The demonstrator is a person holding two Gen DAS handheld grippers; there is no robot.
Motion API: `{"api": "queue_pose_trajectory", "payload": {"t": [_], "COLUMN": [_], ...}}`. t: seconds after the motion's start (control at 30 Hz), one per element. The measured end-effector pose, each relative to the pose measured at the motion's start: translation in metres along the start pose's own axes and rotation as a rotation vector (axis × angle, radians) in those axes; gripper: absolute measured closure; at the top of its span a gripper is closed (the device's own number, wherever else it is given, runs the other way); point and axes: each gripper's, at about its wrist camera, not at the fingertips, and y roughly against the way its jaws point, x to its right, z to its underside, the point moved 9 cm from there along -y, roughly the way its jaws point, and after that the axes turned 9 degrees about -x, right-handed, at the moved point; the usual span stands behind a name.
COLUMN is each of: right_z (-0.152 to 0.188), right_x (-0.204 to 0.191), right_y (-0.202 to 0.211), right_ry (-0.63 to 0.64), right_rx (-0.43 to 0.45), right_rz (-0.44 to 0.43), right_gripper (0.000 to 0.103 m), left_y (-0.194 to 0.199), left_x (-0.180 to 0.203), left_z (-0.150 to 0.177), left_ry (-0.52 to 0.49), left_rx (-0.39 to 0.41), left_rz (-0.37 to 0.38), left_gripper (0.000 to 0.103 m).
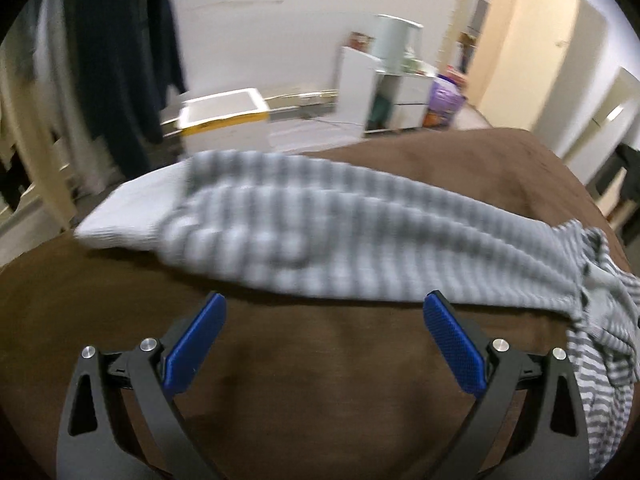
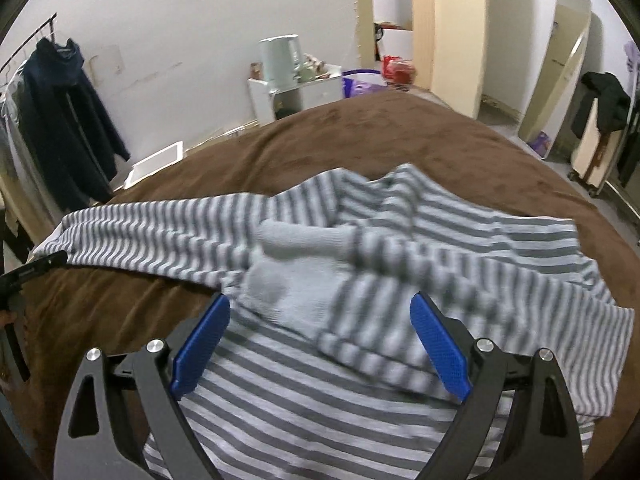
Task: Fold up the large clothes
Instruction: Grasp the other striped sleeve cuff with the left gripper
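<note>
Hovering with its blue-padded jaws spread wide and empty, the left tool point(image 1: 324, 300) sits just short of the near edge of the grey-and-white striped knit sweater point(image 1: 320, 232), over bare brown plush bed cover point(image 1: 320, 360). The right tool point(image 2: 320, 300), equally wide and holding nothing, hangs above the sweater's body, where a plain pale-grey cuff point(image 2: 304, 240) of one sleeve lies folded across the stripes. The other sleeve point(image 2: 152, 240) stretches out flat toward the left side of the bed. The step in hand appears to be the sleeve fold, one sleeve in and one not yet. The next move likely calls for lowering the left tool onto the outstretched sleeve, pinching a single layer near its end, and carrying it across the body without dragging the garment.
</note>
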Motion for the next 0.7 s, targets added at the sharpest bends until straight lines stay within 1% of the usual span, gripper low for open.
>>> {"api": "queue_pose_trajectory", "payload": {"t": [0.17, 0.23, 0.3, 0.37, 0.4, 0.5, 0.6, 0.67, 0.7], "right_z": [-0.002, -0.002, -0.002, -0.001, 0.0, 0.002, 0.006, 0.008, 0.008], "right_x": [-0.018, -0.023, -0.026, -0.027, -0.028, -0.028, -0.026, -0.024, -0.024], "right_y": [-0.014, -0.019, -0.023, -0.024, -0.025, -0.029, -0.035, -0.039, -0.041], "right_ry": [0.013, 0.021, 0.024, 0.027, 0.03, 0.037, 0.044, 0.045, 0.044], "right_rx": [-0.021, -0.026, -0.033, -0.035, -0.036, -0.042, -0.054, -0.063, -0.066], "right_rz": [-0.024, -0.024, -0.028, -0.029, -0.028, -0.025, -0.017, -0.014, -0.012], "right_gripper": [0.012, 0.011, 0.01, 0.01, 0.01, 0.01, 0.01, 0.01, 0.01], "left_y": [-0.008, -0.012, -0.017, -0.024, -0.028, -0.032, -0.03, -0.032, -0.034], "left_x": [-0.041, -0.052, -0.061, -0.066, -0.067, -0.071, -0.067, -0.065, -0.064], "left_z": [-0.002, -0.003, -0.004, -0.004, -0.005, -0.012, -0.025, -0.034, -0.039], "left_ry": [0.06, 0.083, 0.118, 0.168, 0.179, 0.192, 0.199, 0.197, 0.187], "left_rx": [0.01, 0.019, 0.025, 0.035, 0.037, 0.067, 0.103, 0.109, 0.108], "left_rz": [-0.006, 0.005, 0.037, 0.082, 0.087, 0.11, 0.159, 0.163, 0.151], "left_gripper": [0.008, 0.011, 0.013, 0.013, 0.013, 0.013, 0.014, 0.016, 0.02]}}
